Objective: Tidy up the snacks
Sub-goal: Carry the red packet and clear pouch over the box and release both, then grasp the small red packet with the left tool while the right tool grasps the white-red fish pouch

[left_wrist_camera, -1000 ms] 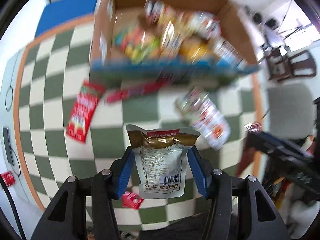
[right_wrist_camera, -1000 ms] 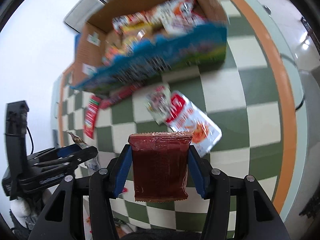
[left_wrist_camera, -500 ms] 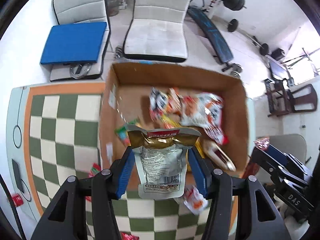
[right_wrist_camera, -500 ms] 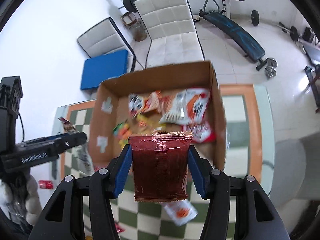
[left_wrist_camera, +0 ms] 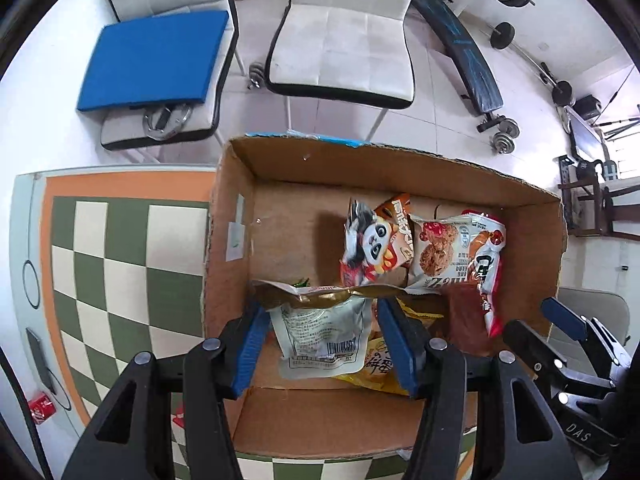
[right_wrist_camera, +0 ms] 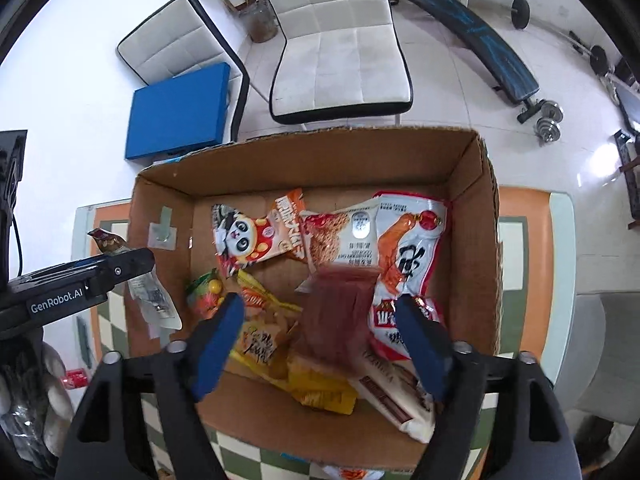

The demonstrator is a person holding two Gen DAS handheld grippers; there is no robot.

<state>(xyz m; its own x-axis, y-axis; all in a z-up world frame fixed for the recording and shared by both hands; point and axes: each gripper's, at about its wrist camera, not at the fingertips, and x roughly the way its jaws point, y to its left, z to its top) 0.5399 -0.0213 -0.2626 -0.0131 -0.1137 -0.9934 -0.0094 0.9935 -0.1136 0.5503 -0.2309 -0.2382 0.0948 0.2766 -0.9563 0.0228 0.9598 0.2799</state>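
Red packet (right_wrist_camera: 340,312) released from right gripper (right_wrist_camera: 320,344)

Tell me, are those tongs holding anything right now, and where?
The left tongs pinch a silver pouch by its two side edges. The right tongs are open; the dark red packet is loose between them.

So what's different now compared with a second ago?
Both tongs swung from above the checkered table to over the cardboard box. The right tongs opened and let go of the dark red packet, now blurred as it drops among the snacks. The left tongs stayed shut on the silver-and-gold pouch, held over the box. The panda bag inside looks unmoved.
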